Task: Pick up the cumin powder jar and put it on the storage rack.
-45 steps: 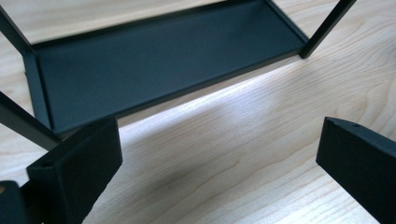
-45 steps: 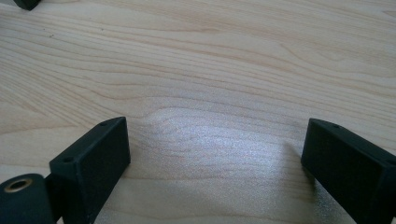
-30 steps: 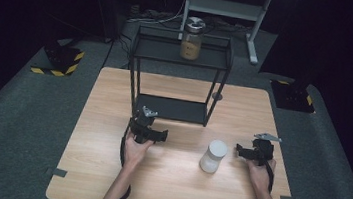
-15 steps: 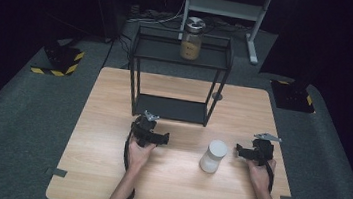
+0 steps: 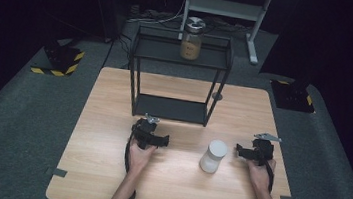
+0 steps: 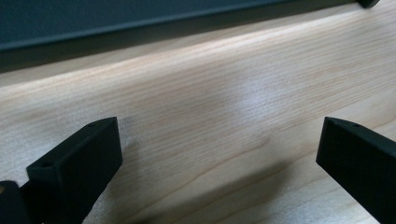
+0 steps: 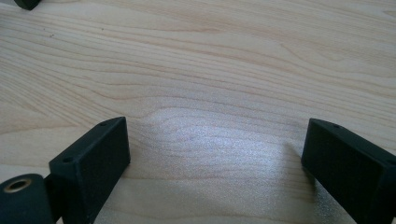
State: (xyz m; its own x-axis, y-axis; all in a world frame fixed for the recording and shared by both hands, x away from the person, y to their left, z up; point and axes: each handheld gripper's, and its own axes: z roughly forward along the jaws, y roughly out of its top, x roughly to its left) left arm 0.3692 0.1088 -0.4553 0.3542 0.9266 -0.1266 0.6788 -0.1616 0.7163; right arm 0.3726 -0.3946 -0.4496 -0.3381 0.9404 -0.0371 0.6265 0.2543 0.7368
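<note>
My left gripper [image 5: 149, 134] rests low over the wooden table [image 5: 106, 172], just in front of the black shelf rack [image 5: 173, 108]. In the left gripper view its jaws [image 6: 219, 126] stand wide apart, with bare wood between them. My right gripper [image 5: 255, 152] sits near the table's right side, a short way right of a white jar [image 5: 213, 155] that stands upright. This gripper [image 7: 217, 123] is also open, with nothing between its black fingers [image 7: 93, 158]. A glass jar with brownish contents [image 5: 192, 40] stands on the rack's top shelf.
The rack's lower board [image 6: 140, 23] runs across the top of the left gripper view. Grey carpet [image 5: 22, 112] surrounds the table. A metal stand [image 5: 225, 7] and yellow-black striped bases [image 5: 57, 66] lie beyond the far edge.
My left gripper has sunk a little and drifted slightly toward the near edge. The right gripper and both jars are where they were.
</note>
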